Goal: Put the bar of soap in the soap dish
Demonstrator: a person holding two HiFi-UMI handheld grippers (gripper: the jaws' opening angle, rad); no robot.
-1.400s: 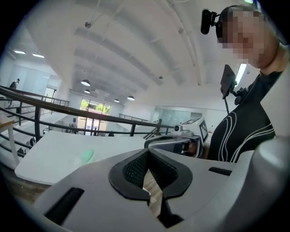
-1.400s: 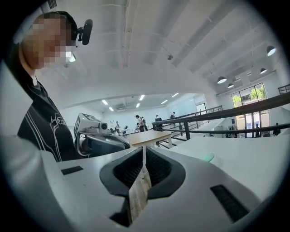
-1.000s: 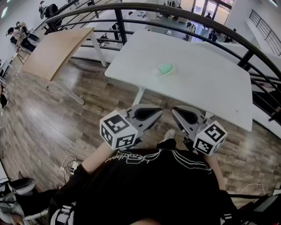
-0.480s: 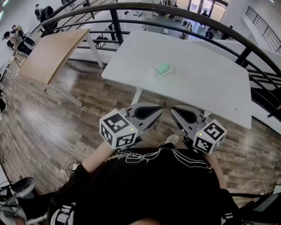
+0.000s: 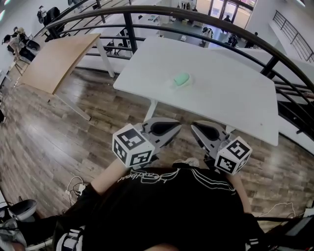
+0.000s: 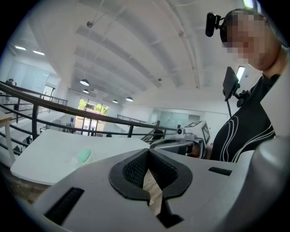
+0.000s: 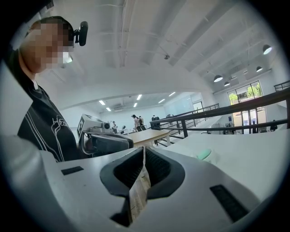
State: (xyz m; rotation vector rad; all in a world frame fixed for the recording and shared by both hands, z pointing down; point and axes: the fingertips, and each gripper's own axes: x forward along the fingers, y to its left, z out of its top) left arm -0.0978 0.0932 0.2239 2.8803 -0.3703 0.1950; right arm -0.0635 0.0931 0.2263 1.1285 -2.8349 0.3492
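A mint-green bar of soap [image 5: 182,78] lies on the white table [image 5: 225,98], resting in a pale, see-through soap dish [image 5: 173,83]. It also shows small in the left gripper view as the soap [image 6: 84,155] and in the right gripper view as the soap [image 7: 204,154]. Both grippers are held close to the person's body, well short of the table's near edge. My left gripper [image 5: 178,122] is shut with nothing in it, its jaws meeting at the tip [image 6: 147,151]. My right gripper [image 5: 193,124] is likewise shut and bare [image 7: 143,149].
A wooden-topped table [image 5: 56,56] stands at the left on the plank floor. A dark curved railing [image 5: 196,14] runs behind the white table. People sit far off at the top left. Cables [image 5: 76,186] lie on the floor by the person's left side.
The head view has shifted slightly, so the table sits a little differently in the picture. A shoe below the grippers has drawn back. Both grippers keep their place and stay shut.
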